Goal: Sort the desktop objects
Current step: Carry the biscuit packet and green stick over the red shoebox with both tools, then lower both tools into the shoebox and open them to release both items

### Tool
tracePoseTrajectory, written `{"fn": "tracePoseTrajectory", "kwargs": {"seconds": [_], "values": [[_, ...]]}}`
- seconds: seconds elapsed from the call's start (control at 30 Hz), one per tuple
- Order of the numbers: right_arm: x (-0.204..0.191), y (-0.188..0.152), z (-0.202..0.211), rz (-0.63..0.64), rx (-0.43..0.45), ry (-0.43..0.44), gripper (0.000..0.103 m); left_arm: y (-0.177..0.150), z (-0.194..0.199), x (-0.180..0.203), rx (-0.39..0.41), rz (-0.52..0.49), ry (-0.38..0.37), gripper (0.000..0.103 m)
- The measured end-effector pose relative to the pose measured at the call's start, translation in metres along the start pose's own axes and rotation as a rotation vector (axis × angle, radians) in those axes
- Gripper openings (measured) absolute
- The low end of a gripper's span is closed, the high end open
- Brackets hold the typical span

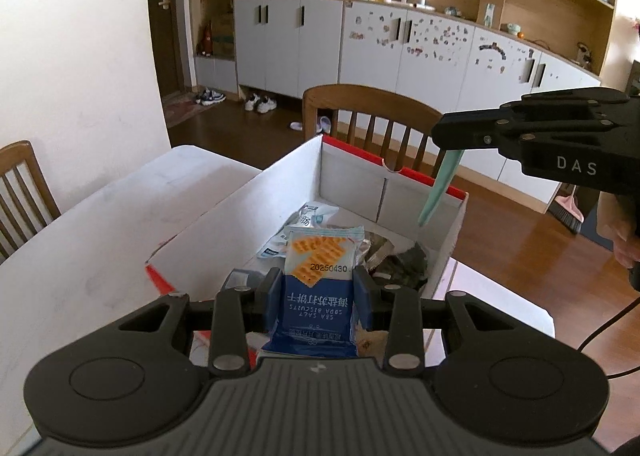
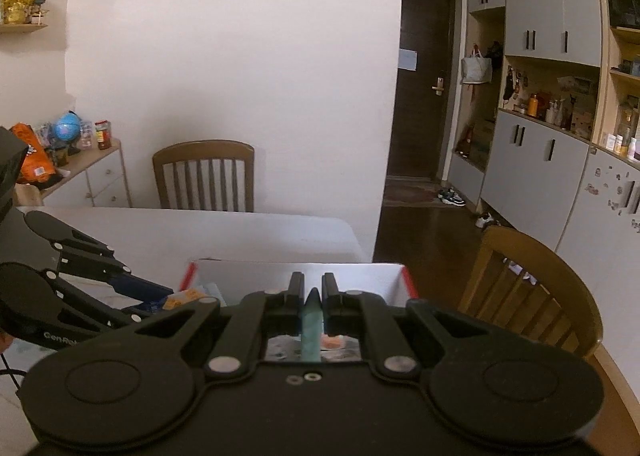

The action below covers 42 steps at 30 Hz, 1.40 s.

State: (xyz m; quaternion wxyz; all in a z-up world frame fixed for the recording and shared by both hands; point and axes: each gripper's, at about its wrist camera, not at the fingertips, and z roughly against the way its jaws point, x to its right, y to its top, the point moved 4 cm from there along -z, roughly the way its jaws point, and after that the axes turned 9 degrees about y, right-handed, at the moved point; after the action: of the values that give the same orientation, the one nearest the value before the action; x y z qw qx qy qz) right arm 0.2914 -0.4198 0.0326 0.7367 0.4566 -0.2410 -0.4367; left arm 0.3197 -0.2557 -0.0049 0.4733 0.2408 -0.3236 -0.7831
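Observation:
My left gripper (image 1: 316, 288) is shut on a blue and white soda biscuit packet (image 1: 318, 276) and holds it over the near end of an open white cardboard box with red edges (image 1: 256, 199). Several snack packets (image 1: 312, 223) lie inside the box. My right gripper (image 2: 312, 290) is shut on a slim teal object (image 2: 311, 326). In the left wrist view the right gripper (image 1: 448, 145) hangs over the box's far right corner with the teal object (image 1: 440, 185) pointing down into it. The left gripper also shows in the right wrist view (image 2: 160, 302).
The box stands on a white table (image 1: 92, 240). Wooden chairs stand beyond the box (image 1: 372, 111), at the table's left (image 1: 20, 183) and far side (image 2: 204, 171). Cabinets and shelves (image 1: 400, 39) line the far wall.

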Motion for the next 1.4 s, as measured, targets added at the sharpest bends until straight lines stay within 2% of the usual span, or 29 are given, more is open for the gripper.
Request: {"fn": "tracePoseTrajectory", "kwargs": {"seconds": [0.4,0.67,1.13,1.4], "values": [[0.044,-0.012,-0.03,-0.01,-0.036,0.005,0.008,0.032,-0.064,0.013,-0.108,-0.012,0.038,0.035],[0.063,-0.028,-0.05,-0.043,-0.065,0.008,0.008,0.044,-0.101,0.015,-0.154,-0.008,0.052,0.036],[0.062,-0.058,-0.07,-0.029,-0.145,0.021,0.008,0.033,-0.146,0.016,-0.208,0.027,0.051,0.036],[0.054,-0.067,-0.066,-0.034,-0.186,0.051,0.008,0.028,-0.158,0.021,-0.251,0.003,0.054,0.036]]}}
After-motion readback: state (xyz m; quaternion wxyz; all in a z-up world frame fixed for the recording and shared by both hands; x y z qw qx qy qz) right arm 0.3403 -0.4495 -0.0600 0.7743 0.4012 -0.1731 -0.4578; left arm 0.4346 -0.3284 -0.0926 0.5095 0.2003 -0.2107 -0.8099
